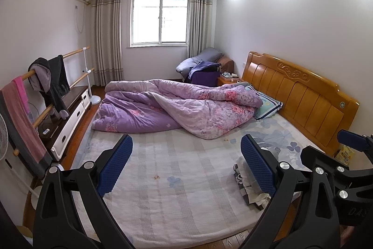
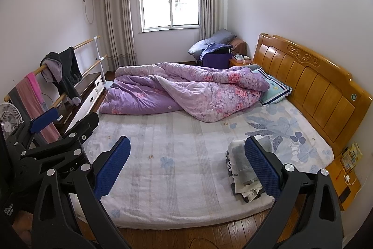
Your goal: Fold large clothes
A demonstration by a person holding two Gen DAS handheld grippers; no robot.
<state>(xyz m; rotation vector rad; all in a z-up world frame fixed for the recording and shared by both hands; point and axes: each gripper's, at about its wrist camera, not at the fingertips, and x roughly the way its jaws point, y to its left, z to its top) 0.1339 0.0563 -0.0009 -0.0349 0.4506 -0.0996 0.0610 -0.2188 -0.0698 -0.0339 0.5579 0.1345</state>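
A folded stack of clothes, grey and white with print, lies at the near right edge of the bed; it also shows in the left wrist view, partly hidden behind a blue pad. My left gripper is open and empty, held above the bed's near side. My right gripper is open and empty, just right of the left one. The right gripper's pad shows at the far right of the left wrist view; the left gripper's pad shows at the left of the right wrist view.
A crumpled purple floral quilt covers the far half of the bed, with a pillow by the wooden headboard. A wooden rail hung with clothes, a low cabinet and a fan stand left. A nightstand stands right.
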